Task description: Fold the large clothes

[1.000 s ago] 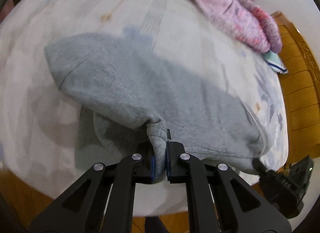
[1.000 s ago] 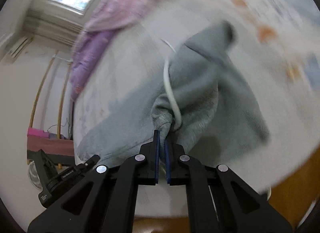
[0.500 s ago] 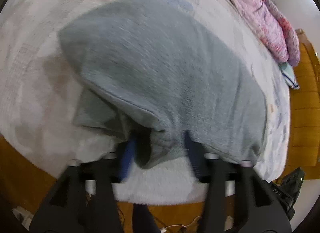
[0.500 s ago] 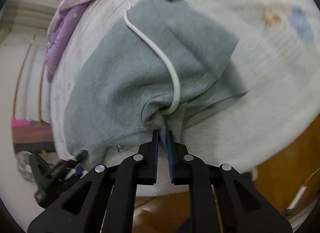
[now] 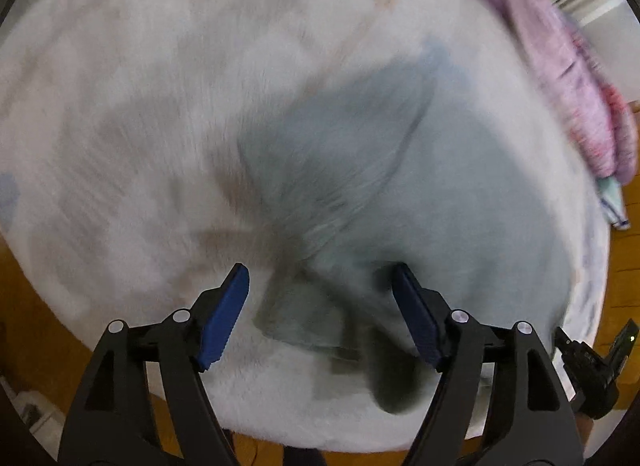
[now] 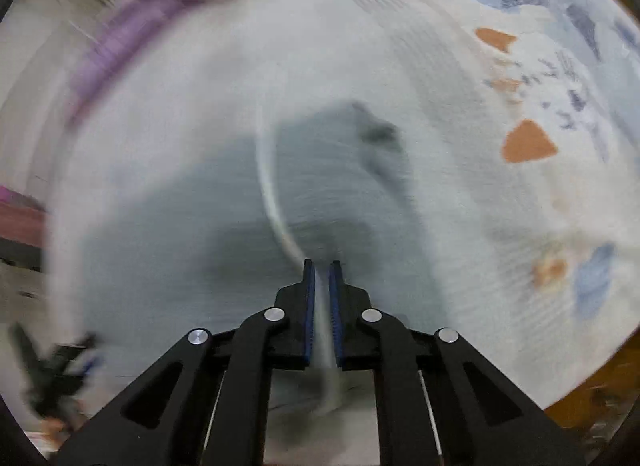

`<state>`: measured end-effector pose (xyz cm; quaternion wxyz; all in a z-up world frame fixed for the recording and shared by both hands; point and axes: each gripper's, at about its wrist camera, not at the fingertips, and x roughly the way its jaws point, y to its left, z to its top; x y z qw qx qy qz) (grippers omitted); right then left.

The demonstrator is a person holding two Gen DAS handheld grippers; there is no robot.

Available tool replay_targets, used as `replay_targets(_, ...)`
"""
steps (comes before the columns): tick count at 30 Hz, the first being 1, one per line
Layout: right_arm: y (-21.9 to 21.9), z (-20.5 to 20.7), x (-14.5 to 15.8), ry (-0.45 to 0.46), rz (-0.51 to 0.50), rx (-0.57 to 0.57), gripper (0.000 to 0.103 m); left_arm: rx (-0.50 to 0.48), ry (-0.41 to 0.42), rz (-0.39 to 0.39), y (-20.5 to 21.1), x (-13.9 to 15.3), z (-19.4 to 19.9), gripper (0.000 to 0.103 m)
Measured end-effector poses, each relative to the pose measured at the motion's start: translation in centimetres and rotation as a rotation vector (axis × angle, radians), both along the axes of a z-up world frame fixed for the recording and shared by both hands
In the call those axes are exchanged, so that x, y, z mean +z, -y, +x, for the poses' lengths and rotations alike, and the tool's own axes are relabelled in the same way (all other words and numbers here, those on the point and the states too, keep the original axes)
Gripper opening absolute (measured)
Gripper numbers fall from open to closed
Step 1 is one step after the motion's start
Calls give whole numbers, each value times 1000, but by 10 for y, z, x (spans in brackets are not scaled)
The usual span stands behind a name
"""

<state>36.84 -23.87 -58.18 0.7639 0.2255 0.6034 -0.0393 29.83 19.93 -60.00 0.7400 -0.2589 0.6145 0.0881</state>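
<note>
**Left gripper lets go of the folded grey garment; right one holds on**

Left wrist view: the left gripper (image 5: 320, 308) stands wide, its jaws having just been opening. A second ago they pinched a bunched edge of the grey garment (image 5: 460, 201); now the cloth lies loose between the blue pads (image 5: 224, 316), neither pressing on it. The garment rests on the bed (image 5: 140, 105), towards the near edge, doubled over with one flap lying across the rest. A pink and purple heap of clothes (image 5: 576, 97) sits along the far right side of the bed. The picture is smeared.

Right wrist view: the right gripper (image 6: 322, 294) is narrow, pinched on the garment's near edge where the white drawcord (image 6: 272, 201) runs in between the pads. A second ago the cloth hung bunched and lifted from it; now it spreads flat on the bed.

By my reading, this fold is laid down, and the right side's release is what remains before the next fold.
</note>
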Motion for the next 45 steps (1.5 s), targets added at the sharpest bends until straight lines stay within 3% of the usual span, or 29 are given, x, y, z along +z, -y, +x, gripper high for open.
replay_targets(3,-2,3,-3,-8,-12,14,0,30,6,-19,-4,-6,-6,76)
replay_targets(6,-21,10,26,17,-88,40,3,55,29,-49,-10,-3,-14,78)
replay_targets(9,-62,22,62,130,-38,91,3,134,40,-75,-22,-3,-26,83)
replay_targets(11,-91,37,68,170,15,140,4,187,43,-113,-27,-5,-33,84)
replay_targets(15,-153,79,59,198,19,247,4,199,55,-134,-33,-5,-45,84)
replay_targets(19,-189,99,13,109,-50,342,3,169,60,-130,-31,-6,-48,85)
replay_targets(21,-185,93,6,109,-36,333,3,162,65,-130,-31,-5,-49,85)
replay_targets(26,-180,55,23,91,13,318,3,186,66,-148,-28,-3,-54,85)
replay_targets(30,-169,13,8,11,81,261,2,203,61,-171,-28,-1,-61,85)
replay_targets(32,-164,-2,0,26,95,241,0,196,62,-166,-28,-2,-62,85)
replay_targets(38,-158,4,-11,32,149,206,0,161,75,-138,-21,-6,-53,83)
replay_targets(41,-154,-1,-4,48,169,198,0,165,95,-149,-21,-4,-51,77)
replay_targets(45,-158,-13,13,96,142,222,3,128,132,-257,-20,-3,-43,55)
